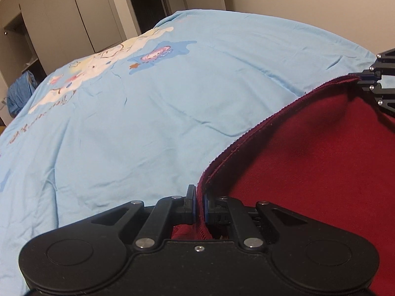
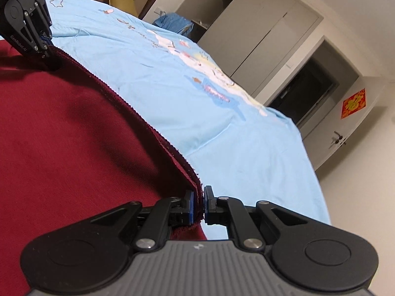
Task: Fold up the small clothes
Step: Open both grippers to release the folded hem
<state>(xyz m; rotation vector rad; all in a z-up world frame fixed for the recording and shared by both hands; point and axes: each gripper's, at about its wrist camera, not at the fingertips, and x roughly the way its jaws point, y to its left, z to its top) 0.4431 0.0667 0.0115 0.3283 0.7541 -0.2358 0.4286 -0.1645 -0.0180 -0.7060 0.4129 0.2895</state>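
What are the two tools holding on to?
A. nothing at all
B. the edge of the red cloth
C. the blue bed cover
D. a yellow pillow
B: the left tool and the right tool are each pinched shut on the ribbed edge of the red cloth, which stretches between them above the blue bed cover.

Two wrist fisheye views, low and close over a blue bedsheet (image 1: 153,123).

Left wrist: looks along its fingers across the sheet toward wardrobes (image 1: 61,17) and a doorway. Right wrist: tilted, faces across the same sheet toward the wardrobes (image 2: 259,37). Shared: red garment (image 1: 321,160) edge, sheet print, wardrobes; each view catches the opposite gripper at the garment's far end.
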